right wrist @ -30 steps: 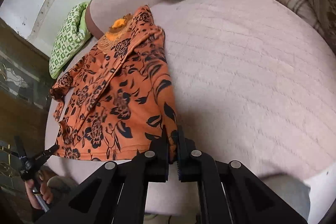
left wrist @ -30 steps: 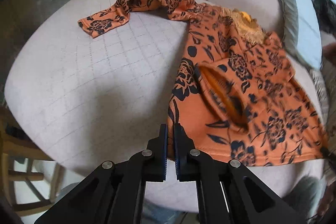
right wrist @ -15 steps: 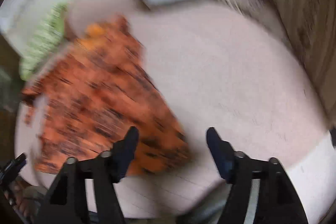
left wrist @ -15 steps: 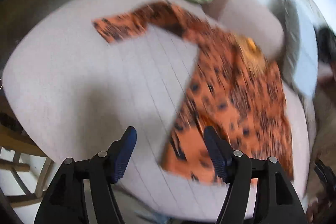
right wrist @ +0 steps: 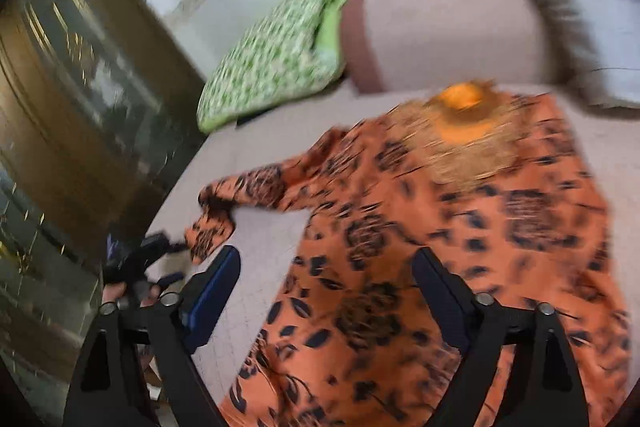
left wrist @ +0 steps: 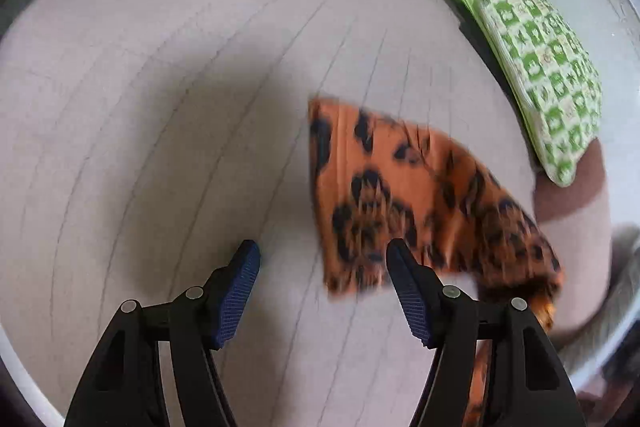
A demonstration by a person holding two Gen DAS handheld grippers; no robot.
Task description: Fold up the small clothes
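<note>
garment: orange black-floral long-sleeved top (right wrist: 460,239) flat on pale quilted bed cover (left wrist: 160,107), sleeve end (left wrist: 380,195) out to the side near green patterned pillow (left wrist: 532,55)
left gripper (left wrist: 322,281): jaws apart, empty, beside sleeve end
right gripper (right wrist: 326,285): jaws opening, empty, above body
risk: blurred fast approach, pinch may grab cover or miss cuff

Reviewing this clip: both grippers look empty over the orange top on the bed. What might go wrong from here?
1. The left gripper stands open beside the sleeve cuff, not around it; closing now might pinch only the quilted bed cover.
2. The right gripper, jaws opening, hovers over the orange top mid-body; a grab there may bunch it.
3. The sleeve is kinked near its cuff, so a fold could come out crooked.
</note>
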